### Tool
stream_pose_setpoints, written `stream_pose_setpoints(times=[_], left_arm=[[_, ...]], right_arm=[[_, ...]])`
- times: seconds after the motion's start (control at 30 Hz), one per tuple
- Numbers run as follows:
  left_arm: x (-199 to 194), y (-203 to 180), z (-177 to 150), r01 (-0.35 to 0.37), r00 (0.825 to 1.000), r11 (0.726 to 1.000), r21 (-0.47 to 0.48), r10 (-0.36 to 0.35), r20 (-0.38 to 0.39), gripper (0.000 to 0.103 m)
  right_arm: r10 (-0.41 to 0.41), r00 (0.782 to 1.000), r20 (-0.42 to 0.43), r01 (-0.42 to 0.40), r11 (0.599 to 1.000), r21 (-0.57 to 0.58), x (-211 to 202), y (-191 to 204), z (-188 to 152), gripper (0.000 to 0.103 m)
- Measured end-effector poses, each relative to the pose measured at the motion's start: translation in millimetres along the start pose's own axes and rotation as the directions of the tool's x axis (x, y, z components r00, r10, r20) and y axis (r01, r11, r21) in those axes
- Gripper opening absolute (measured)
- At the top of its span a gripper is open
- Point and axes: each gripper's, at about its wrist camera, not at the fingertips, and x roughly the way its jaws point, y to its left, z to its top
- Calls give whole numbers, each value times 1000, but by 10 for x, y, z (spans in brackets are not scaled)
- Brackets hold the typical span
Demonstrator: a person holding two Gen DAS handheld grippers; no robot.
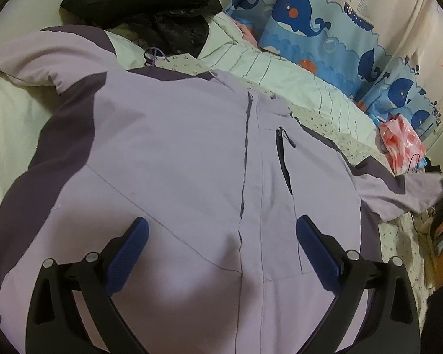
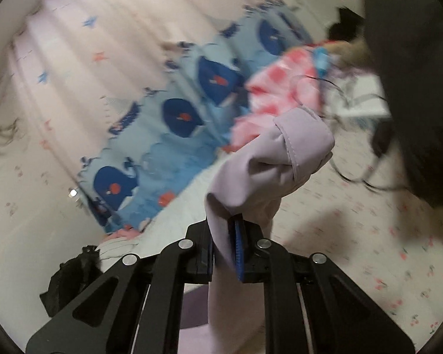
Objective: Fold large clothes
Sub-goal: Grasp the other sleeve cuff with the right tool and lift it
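A lilac jacket [image 1: 168, 153] with dark purple side panels lies front-up across the bed, its zip running down the middle and a black pocket zip at the right. My left gripper [image 1: 221, 233] hovers open over its lower front, blue pads wide apart with nothing between them. The jacket's sleeve [image 1: 398, 194] stretches off to the right. In the right wrist view, my right gripper [image 2: 227, 236] is shut on the lilac sleeve cuff [image 2: 280, 153], which bunches up above the jaws and hangs lifted off the bed.
Black garments [image 1: 138, 0] lie heaped at the head of the bed. Whale-print pillows [image 1: 310, 20] line the wall side. A pink-and-white plastic bag [image 1: 401, 141] with a black cord sits by the sleeve. The floral sheet [image 2: 369, 221] spreads beneath.
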Motion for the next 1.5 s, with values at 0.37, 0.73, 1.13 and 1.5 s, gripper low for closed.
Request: stream_pose_setpoints(times=[0.37,0.73,1.13,1.5], left_arm=[[-279,530,211,-38,996,987,-158,51,77,96],[-632,930,304,-1,988,959,-283,44,148,96],[-873,1298,377,20,977,921,-389,64,203,96],[-964,1569,367,47,974,885,-463,62,217,96]], right_arm=[[215,976,-36,-218,961,-170,-27,1859,-157,11],[393,902,-179,-431,852,-296,-64,3534,-1024,11],[364,813,-454,-554,724,-411,176,4535,-2973,11],[122,678,-725,-601,659,-451,609,4345,-4921,13]])
